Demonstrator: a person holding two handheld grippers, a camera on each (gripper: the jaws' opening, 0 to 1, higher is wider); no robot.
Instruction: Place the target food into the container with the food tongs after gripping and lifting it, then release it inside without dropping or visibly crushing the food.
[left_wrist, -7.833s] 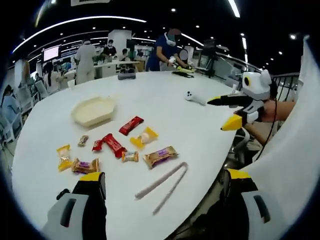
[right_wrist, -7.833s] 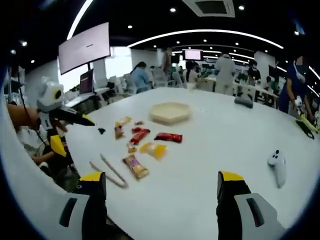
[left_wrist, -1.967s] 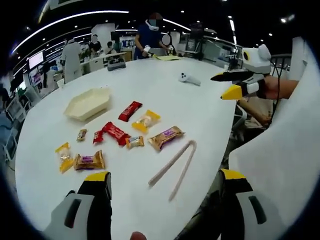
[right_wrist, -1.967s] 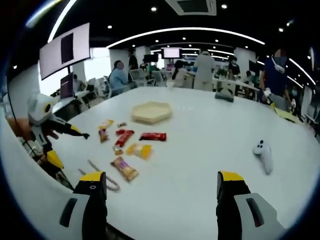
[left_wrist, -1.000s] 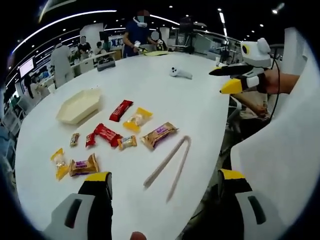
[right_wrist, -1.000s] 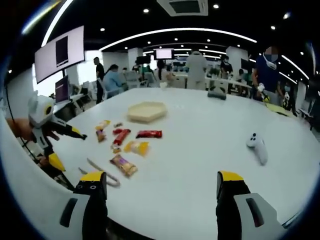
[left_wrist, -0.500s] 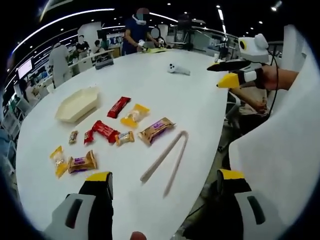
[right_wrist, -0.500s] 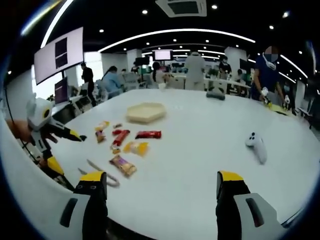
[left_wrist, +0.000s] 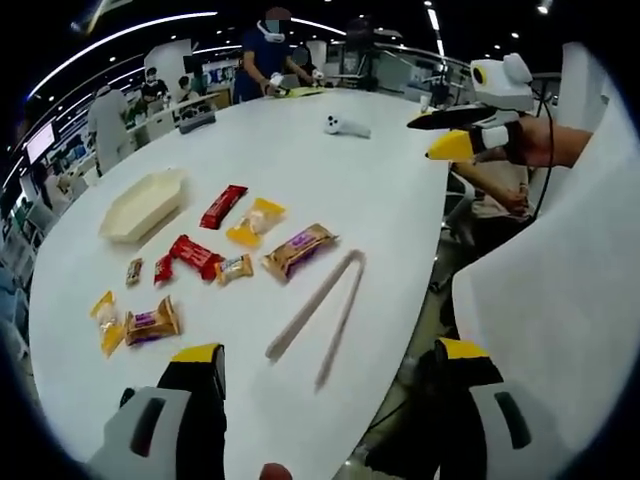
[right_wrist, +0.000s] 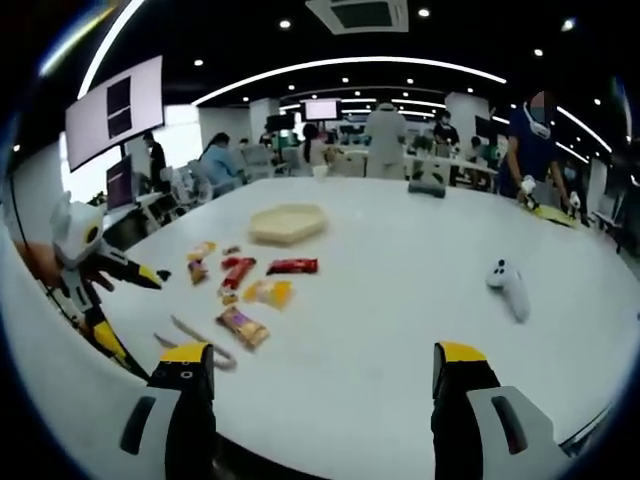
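Pale food tongs (left_wrist: 315, 318) lie on the white table (left_wrist: 380, 200) near its front edge, just ahead of my left gripper (left_wrist: 330, 400), which hangs open and holds nothing. Several wrapped snacks lie beyond them: a brown packet (left_wrist: 297, 250), a yellow packet (left_wrist: 255, 220), a red bar (left_wrist: 222, 205). A cream tray (left_wrist: 140, 205) sits behind the snacks, empty as far as I can see. My right gripper (right_wrist: 325, 400) is open over the table, far from the tongs (right_wrist: 195, 345) and the tray (right_wrist: 288, 223). It shows as right gripper (left_wrist: 420, 140) off the table's edge.
A white controller (right_wrist: 510, 285) lies on the right part of the table. In the right gripper view my left gripper (right_wrist: 138, 308) hangs at the left edge. People stand at desks beyond the far side. A person's white sleeve (left_wrist: 560, 300) is close on the right.
Both views have drifted slightly with the hands. The tongs, snacks and tray lie where they were. Both grippers stay open.
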